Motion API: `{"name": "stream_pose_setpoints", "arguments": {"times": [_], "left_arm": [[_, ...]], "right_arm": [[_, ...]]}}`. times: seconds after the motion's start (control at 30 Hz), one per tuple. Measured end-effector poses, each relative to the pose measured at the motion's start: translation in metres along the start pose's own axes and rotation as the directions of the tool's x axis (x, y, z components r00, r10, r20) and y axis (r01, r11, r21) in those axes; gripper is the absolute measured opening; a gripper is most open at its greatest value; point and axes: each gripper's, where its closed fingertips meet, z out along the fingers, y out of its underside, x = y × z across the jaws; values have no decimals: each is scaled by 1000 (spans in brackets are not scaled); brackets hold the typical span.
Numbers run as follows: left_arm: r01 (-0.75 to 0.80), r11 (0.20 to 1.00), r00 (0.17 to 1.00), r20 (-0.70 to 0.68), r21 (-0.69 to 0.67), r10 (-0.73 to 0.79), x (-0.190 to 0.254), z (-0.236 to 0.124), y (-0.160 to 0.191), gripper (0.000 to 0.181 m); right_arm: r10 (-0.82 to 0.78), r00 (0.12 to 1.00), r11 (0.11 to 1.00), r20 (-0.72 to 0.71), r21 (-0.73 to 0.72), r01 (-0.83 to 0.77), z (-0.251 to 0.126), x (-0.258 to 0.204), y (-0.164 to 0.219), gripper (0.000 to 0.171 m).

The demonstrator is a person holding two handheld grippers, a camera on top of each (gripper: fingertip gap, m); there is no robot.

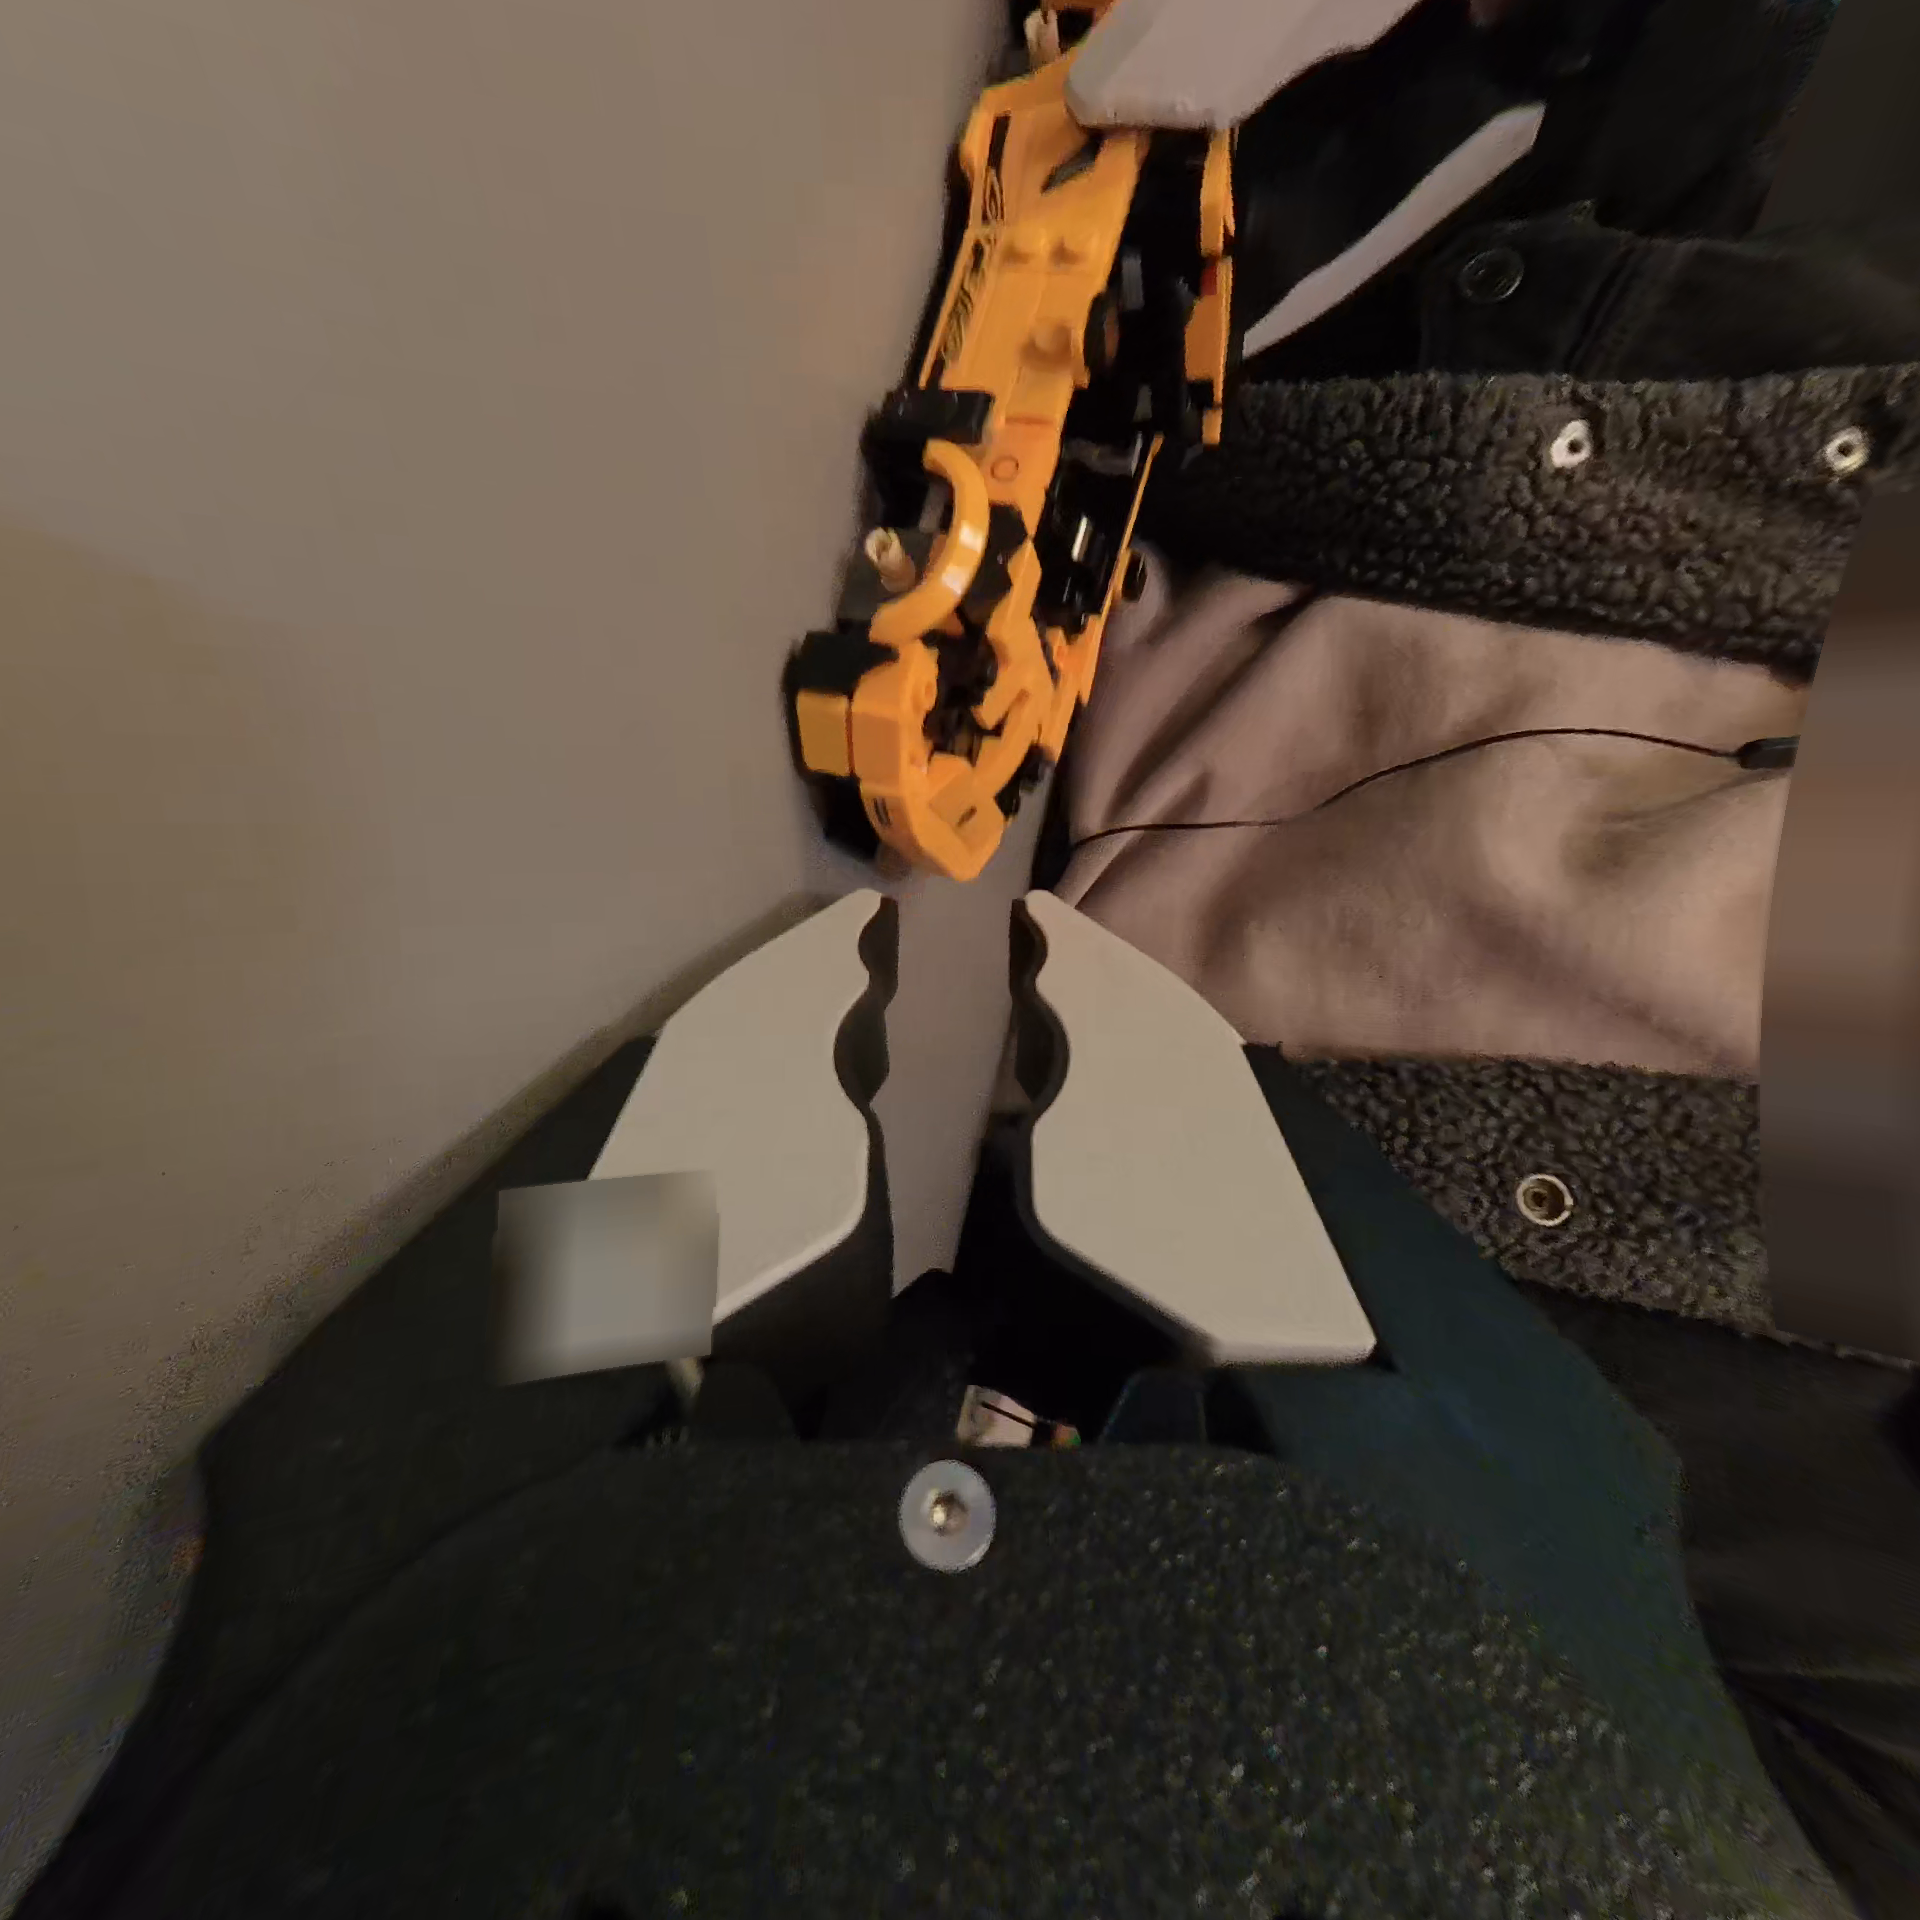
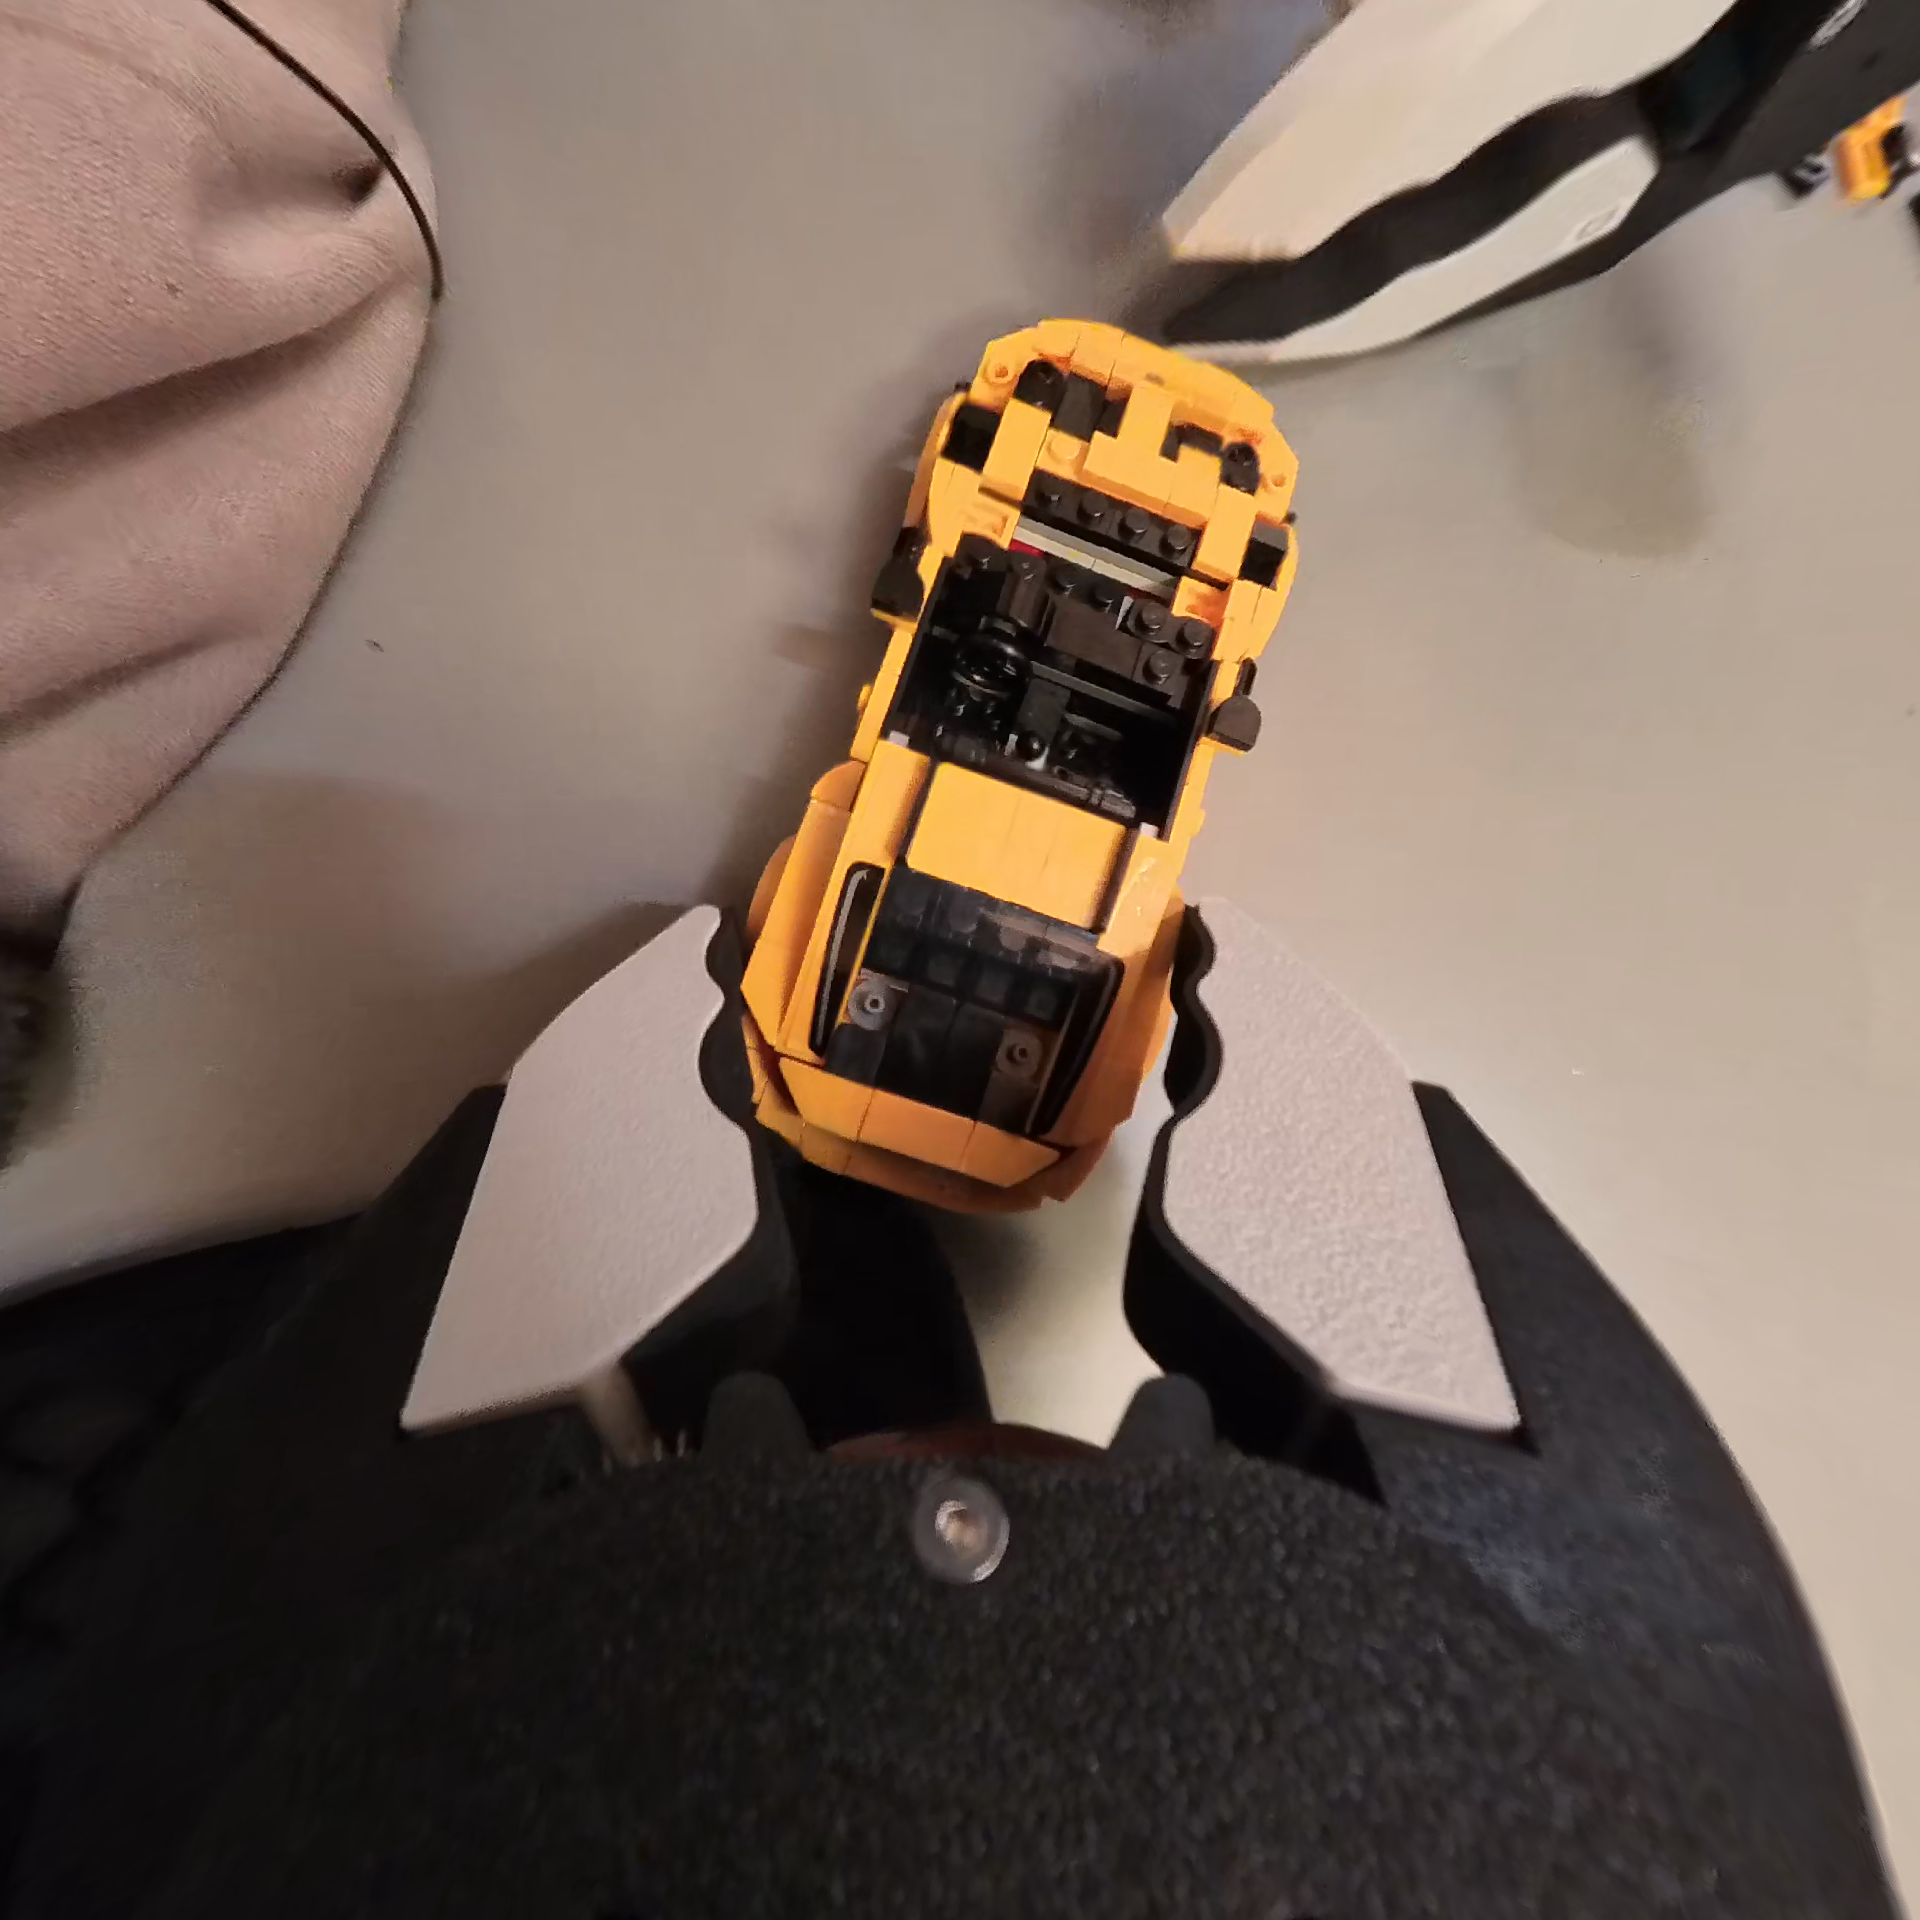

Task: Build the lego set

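Observation:
A yellow and black lego car (image 2: 1049,727) with an open black cockpit lies lengthwise in front of my right gripper (image 2: 956,914). The right gripper's white fingers (image 2: 623,1143) press on both sides of the car's near end, so it is shut on the car. In the left wrist view the car (image 1: 1018,436) shows side-on, just beyond my left gripper (image 1: 951,914). The left gripper is empty, its jaws a narrow gap apart, and its tips stop just short of the car's near end. A finger of the right gripper (image 1: 1153,62) shows at the car's far end.
The pale grey table (image 2: 1558,831) lies under the car. The left gripper (image 2: 1455,208) shows at the top right of the right wrist view, with a small yellow lego part (image 2: 1870,166) behind it. A person's dark jacket (image 1: 1507,468) and grey hoodie (image 1: 1403,831) are close by. The left gripper's tips are roughly 12 cm from the right gripper's.

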Motion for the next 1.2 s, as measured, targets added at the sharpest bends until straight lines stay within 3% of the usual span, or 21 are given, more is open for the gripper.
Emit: {"name": "stream_pose_setpoints", "arguments": {"times": [0.27, 0.37, 0.47, 0.6, 0.77, 0.87, 1.1, 1.2], "left_arm": [[-259, 952, 944, 252, 165, 213, -4, -17, 0, 22], [-384, 898, 885, 362, 214, 292, -11, -24, -13, 26], [-507, 840, 800, 467, 192, 376, -17, -25, -21, 31], [-635, 762, 675, 568, 123, 471, -17, -15, -31, 43], [-764, 643, 461, 656, -48, 597, -17, 8, -39, 69], [-787, 604, 358, 705, -125, 612, -21, 10, -44, 75], [-811, 576, 327, 741, -99, 587, -23, 9, -51, 79], [-831, 547, 306, 736, -103, 604, -23, 9, -53, 78]], "right_arm": [[-3, 994, 985, 105, -172, 22, -15, 45, 23, 79], [28, 999, 977, -41, -211, -36, -27, 84, 35, 68], [124, 965, 980, -229, -127, -156, -42, 106, 36, 64], [277, 906, 951, -319, -46, -306, -52, 80, 36, 73], [412, 848, 897, -334, -15, -442, -18, 27, 13, 91], [391, 844, 904, -367, -19, -428, -3, 26, 6, 101], [426, 875, 904, -232, 58, -424, -12, 68, 8, 120], [439, 889, 897, -127, 111, -427, -8, 80, 3, 120]]}}
